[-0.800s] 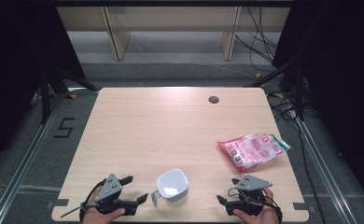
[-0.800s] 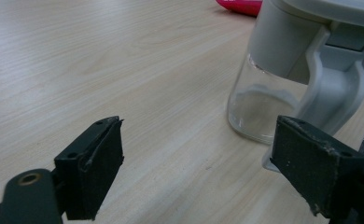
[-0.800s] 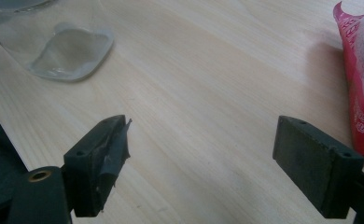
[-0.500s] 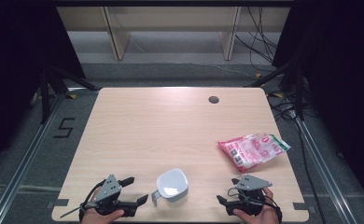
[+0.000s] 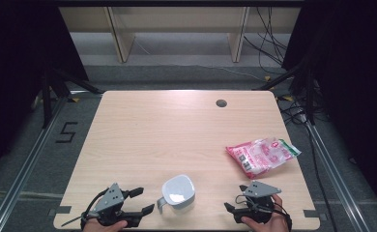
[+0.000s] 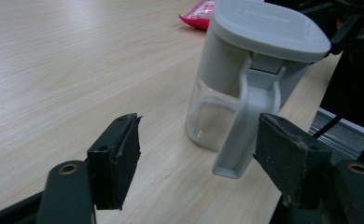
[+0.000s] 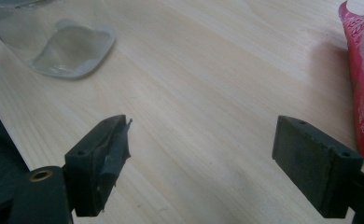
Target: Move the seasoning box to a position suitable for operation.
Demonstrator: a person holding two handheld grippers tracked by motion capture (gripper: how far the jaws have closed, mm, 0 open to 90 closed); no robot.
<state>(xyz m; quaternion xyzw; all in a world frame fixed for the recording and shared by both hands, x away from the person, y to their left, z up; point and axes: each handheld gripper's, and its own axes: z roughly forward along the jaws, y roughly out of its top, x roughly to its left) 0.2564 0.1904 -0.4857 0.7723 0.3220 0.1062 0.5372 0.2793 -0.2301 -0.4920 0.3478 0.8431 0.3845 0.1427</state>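
Left gripper (image 5: 137, 205) low at the counter's near edge, fingers (image 6: 117, 156) spread wide with nothing gripped. In the left gripper view the grey handle (image 6: 245, 126) of the lidded jug (image 5: 178, 192) hangs between them, nearer one finger, but I can't tell if it touches. The jug has a clear body and a grey lid, and stands upright near the front edge, just right of that gripper.

Right gripper (image 5: 235, 209) also at the near edge, right of the jug, fingers (image 7: 103, 156) fully apart and empty. The pink snack bag (image 5: 261, 154) lies farther back toward the right edge.

Risks, as I judge them:
- Closing off-centre on the handle could twist or tip the light jug.
- The jug sits close to the front edge, so a nudge toward me could send it off.
- The lid may lift if only the handle bears the load.

Counter (image 5: 177, 130): pale wood laminate, with a cable grommet (image 5: 221, 103) near the far edge. Room is dark, with grey floor, rails along both sides, a floor marking "5" (image 5: 66, 132) at left, and cables at the far right.
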